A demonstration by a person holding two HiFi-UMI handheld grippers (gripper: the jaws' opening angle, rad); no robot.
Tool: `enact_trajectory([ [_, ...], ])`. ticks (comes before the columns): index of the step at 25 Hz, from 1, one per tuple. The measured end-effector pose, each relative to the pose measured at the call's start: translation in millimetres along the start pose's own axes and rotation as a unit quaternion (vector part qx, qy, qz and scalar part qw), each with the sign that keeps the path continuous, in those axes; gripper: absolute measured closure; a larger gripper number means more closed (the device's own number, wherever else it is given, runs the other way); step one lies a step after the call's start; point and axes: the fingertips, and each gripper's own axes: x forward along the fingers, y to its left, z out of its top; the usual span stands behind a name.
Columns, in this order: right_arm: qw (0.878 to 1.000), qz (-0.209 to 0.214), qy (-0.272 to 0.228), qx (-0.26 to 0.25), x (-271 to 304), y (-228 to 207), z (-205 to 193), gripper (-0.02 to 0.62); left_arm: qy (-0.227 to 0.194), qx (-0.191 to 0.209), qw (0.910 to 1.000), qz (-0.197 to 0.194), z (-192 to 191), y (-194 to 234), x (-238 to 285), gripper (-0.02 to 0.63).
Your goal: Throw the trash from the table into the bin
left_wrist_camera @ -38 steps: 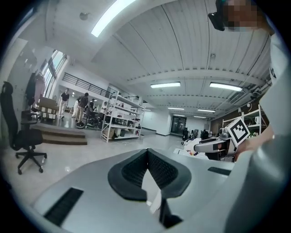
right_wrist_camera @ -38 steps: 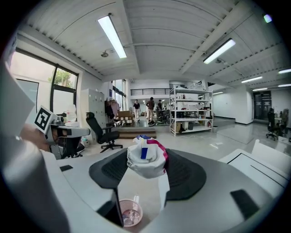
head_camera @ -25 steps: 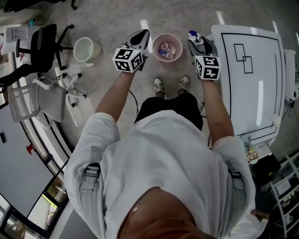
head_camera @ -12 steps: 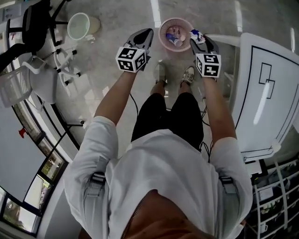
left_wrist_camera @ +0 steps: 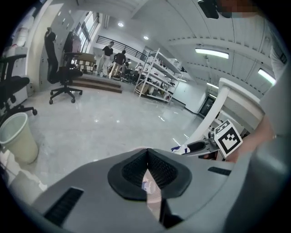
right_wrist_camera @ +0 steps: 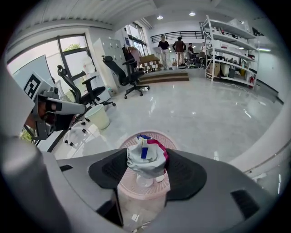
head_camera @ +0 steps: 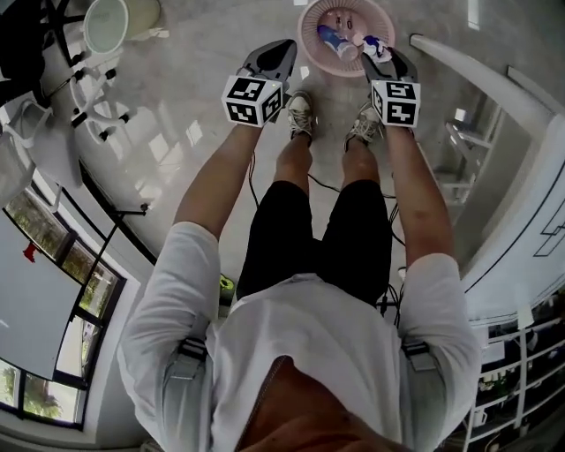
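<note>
My right gripper [head_camera: 378, 55] is shut on a crumpled white wrapper with blue and red print [right_wrist_camera: 144, 154], held between its pads right above the pink mesh bin [right_wrist_camera: 154, 134]. In the head view the wrapper [head_camera: 371, 44] hangs at the bin's [head_camera: 309, 18] near right rim, and a bottle [head_camera: 334, 40] and other trash lie inside. My left gripper [head_camera: 275, 58] is shut with nothing in it, to the left of the bin. Its own view shows the closed pads [left_wrist_camera: 146, 152] and, off to the right, the right gripper [left_wrist_camera: 200, 146] with the wrapper [left_wrist_camera: 180, 149].
The bin stands on the glossy floor just beyond the person's shoes [head_camera: 300, 113]. A cream bucket [head_camera: 106, 22] and office chairs [right_wrist_camera: 125, 75] are to the left. The white table's edge [head_camera: 494, 79] runs along the right. Shelves [right_wrist_camera: 232, 50] and people stand far off.
Both grippers have sunk low towards the floor and the bin has come close beneath them. The wrapper has stayed in the right gripper. The table has slid off to the right.
</note>
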Motion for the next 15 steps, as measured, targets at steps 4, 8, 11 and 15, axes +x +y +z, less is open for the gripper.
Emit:
enact_trajectory([
  [4,1.000,0.002,0.007,-0.008,48,-12,-35,0.336,0.014,-0.004,0.9999,0.003,-47,19,38,0.597],
  [8,0.999,0.011,0.023,-0.023,84,-18,-64,0.336,0.026,-0.008,0.9996,0.004,-78,30,66,0.597],
  [11,0.999,0.021,0.034,-0.026,102,-18,-79,0.315,0.037,-0.011,0.9993,0.001,-93,30,79,0.597],
  [15,0.999,0.021,0.032,-0.022,104,-18,-84,0.262,0.038,-0.011,0.9992,-0.004,-101,26,80,0.597],
])
